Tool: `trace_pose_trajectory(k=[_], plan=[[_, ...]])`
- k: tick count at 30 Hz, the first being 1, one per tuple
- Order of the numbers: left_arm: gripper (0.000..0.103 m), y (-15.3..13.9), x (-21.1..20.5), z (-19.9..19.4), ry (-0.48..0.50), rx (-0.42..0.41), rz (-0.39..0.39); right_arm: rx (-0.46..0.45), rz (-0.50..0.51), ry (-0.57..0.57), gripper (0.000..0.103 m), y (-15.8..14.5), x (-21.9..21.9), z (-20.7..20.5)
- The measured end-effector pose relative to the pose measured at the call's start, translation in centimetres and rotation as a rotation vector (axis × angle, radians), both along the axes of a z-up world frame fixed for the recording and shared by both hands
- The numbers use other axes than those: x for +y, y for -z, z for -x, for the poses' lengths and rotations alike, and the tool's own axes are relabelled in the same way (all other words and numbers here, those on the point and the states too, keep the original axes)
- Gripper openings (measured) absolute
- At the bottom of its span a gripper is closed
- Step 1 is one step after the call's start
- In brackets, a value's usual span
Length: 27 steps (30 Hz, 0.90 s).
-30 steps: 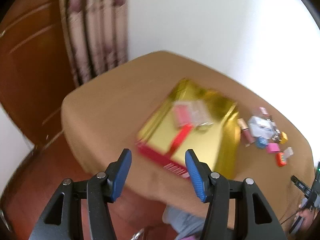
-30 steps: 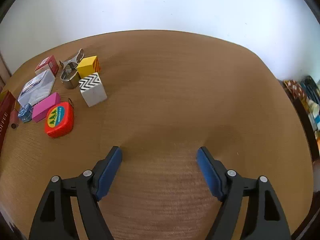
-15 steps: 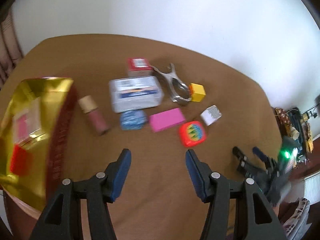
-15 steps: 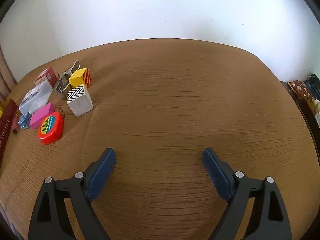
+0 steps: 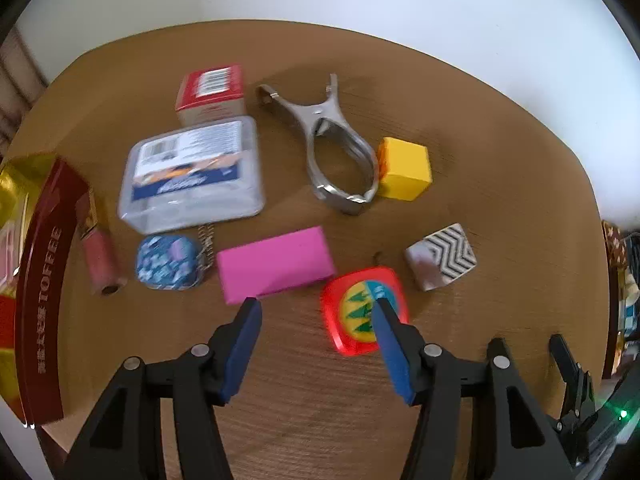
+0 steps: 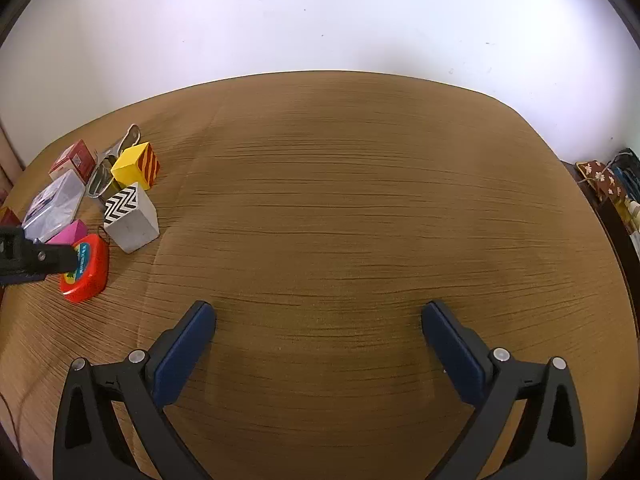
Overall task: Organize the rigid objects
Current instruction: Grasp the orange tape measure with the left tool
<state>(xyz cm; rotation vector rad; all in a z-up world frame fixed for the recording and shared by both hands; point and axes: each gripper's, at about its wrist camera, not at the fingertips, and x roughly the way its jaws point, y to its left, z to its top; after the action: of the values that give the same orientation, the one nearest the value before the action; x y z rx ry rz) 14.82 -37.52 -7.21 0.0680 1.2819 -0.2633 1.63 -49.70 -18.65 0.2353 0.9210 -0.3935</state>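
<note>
While the brown wood-grain table (image 6: 360, 200) carries the whole set, its right part stands bare and every item lies grouped toward the left.

Largest item: a red-and-gold toffee box (image 5: 40, 280), at nine o'clock in the left wrist view, cut off by the picture edge.

Next: a clear plastic lidded case with a blue-and-white label (image 5: 192, 174), at ten o'clock of the group. Judged light, stiff and slick; best taken across its short sides.

A bright metal spring clamp (image 5: 336, 152) lies at twelve o'clock, touching or just beside a yellow cube (image 5: 404, 174). A red-and-white carton (image 5: 212, 94) stands at eleven o'clock.

A pink rectangular block (image 5: 276, 264) lies at the centre; it looks stiff and light, so a hold across the narrow width should serve.

A rounded red tape measure with a yellow-and-green face (image 5: 362, 310) sits at five o'clock. Judged hard, smooth and heavier than the blocks; grip on its flat side walls.

A grey cube with a black-and-white zigzag face (image 5: 440, 258) lies at three o'clock. A blue patterned tin on a chain (image 5: 168, 262) and a pink tube (image 5: 102, 264) lie at eight o'clock.

Left gripper (image 5: 316, 312): fingers partly spread, holding nothing, poised over the gap between pink block and tape measure.

Right gripper (image 6: 318, 320): its jaws are opening wide, nothing between them, above bare table.
</note>
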Motion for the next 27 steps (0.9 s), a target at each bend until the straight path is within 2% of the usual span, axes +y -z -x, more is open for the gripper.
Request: trace_pose_trajectory(k=[3, 6, 8, 11, 13, 15, 17, 19, 20, 21, 22, 27], plan=[[0.059, 0.1, -1.1, -0.1, -0.008, 0.002, -0.018, -0.006, -0.007, 0.000, 0.103, -0.1, -0.2, 0.3], [0.059, -0.4, -1.9, -0.3, -0.032, -0.025, 0.008, -0.004, -0.005, -0.001, 0.103, 0.0, 0.0, 0.2], [0.061, 0.6, -2.5, -1.1, -0.035, 0.022, -0.007, -0.002, -0.003, -0.002, 0.103, 0.0, 0.2, 0.1], [0.062, 0.5, -1.8, -1.8, -0.054, 0.029, 0.038, 0.000, 0.000, -0.002, 0.103, 0.1, 0.2, 0.1], [0.062, 1.0, -2.6, -2.2, -0.032, 0.042, 0.020, 0.001, 0.000, -0.003, 0.103, 0.0, 0.1, 0.1], [0.062, 1.7, -3.4, -2.2, -0.011, 0.060, -0.031, 0.003, 0.003, -0.005, 0.103, 0.1, 0.1, 0.0], [0.062, 1.6, -4.1, -1.9, 0.023, 0.005, -0.065, 0.006, 0.007, -0.005, 0.103, 0.0, 0.1, -0.1], [0.062, 1.7, -4.1, -1.8, 0.022, -0.014, -0.053, 0.007, 0.008, -0.003, 0.103, 0.1, 0.2, -0.1], [0.058, 1.5, -4.0, -1.6, 0.018, -0.021, -0.039, 0.007, 0.007, -0.003, 0.103, 0.1, 0.3, -0.1], [0.048, 1.4, -3.6, -1.5, 0.011, -0.039, -0.043, 0.006, 0.006, -0.003, 0.103, 0.1, 0.3, -0.1], [0.048, 1.2, -3.3, -1.4, 0.004, -0.056, -0.056, 0.005, 0.003, -0.003, 0.103, 0.0, 0.2, 0.0], [0.048, 1.4, -1.4, -1.1, 0.044, -0.065, 0.000, 0.006, 0.004, -0.003, 0.103, 0.0, 0.2, -0.1]])
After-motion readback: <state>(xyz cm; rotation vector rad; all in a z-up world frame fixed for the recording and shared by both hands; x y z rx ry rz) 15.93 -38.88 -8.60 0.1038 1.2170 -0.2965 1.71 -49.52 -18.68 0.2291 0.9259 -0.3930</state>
